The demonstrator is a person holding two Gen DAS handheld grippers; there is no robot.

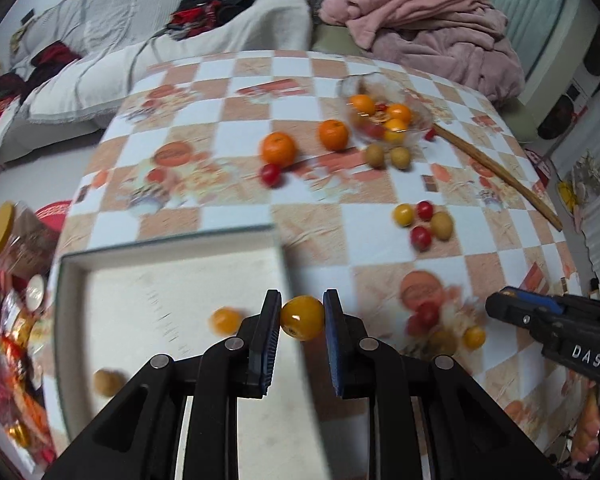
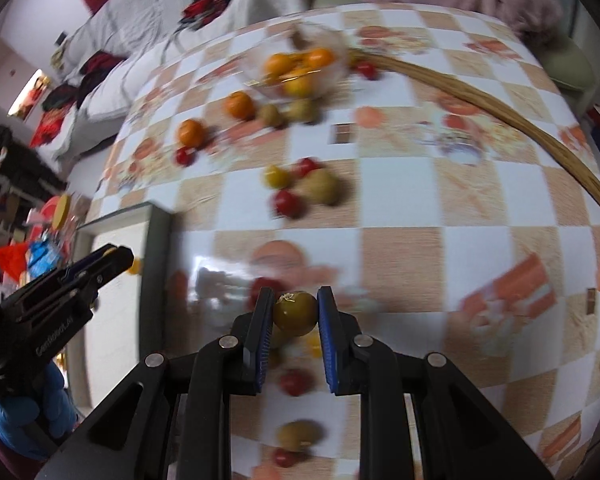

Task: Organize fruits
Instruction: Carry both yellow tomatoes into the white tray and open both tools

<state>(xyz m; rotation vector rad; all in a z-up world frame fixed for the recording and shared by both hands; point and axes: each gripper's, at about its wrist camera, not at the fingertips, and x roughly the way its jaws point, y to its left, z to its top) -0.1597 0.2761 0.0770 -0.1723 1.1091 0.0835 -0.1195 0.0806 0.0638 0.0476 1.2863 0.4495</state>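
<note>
1. Two grippers, two fruits: your left gripper [image 1: 302, 314] is clamped on a yellow cherry tomato [image 1: 302, 317], and your right gripper [image 2: 291, 312] is clamped on a small olive-green fruit [image 2: 295, 313].
2. Each fruit sits right at the fingertips, pinched across its widest part by the blue ribbed pads [image 1: 269, 340].
3. Your left-hand tomato hangs over the right rim of the white tray [image 1: 172, 280], which lies at the near left of the checkered table [image 1: 380, 240].
4. Your right-hand fruit hangs above bare tablecloth, to the right of the tray.
5. Inside the tray you already have another yellow tomato [image 1: 226, 320] and a tan fruit [image 1: 108, 382]; both are blurred, so the tan one's kind is uncertain.
6. Loose fruit still on the table: two mandarins [image 1: 278, 149], several red cherry tomatoes [image 1: 271, 174], brownish round fruits [image 1: 441, 225], and a cluster near your right gripper.
7. At the far side a glass bowl [image 1: 422, 114] holds more orange and yellow fruit, with a wooden stick [image 1: 500, 174] beside it.
8. Handling, as a judgement: these fruits look light, smooth-skinned and round, so they may squirt out of an off-centre pinch or roll once let go. The tomato is probably thin-skinned and soft; squeeze only enough to carry it. Grip across the middle, and open low over the tray floor.
</note>
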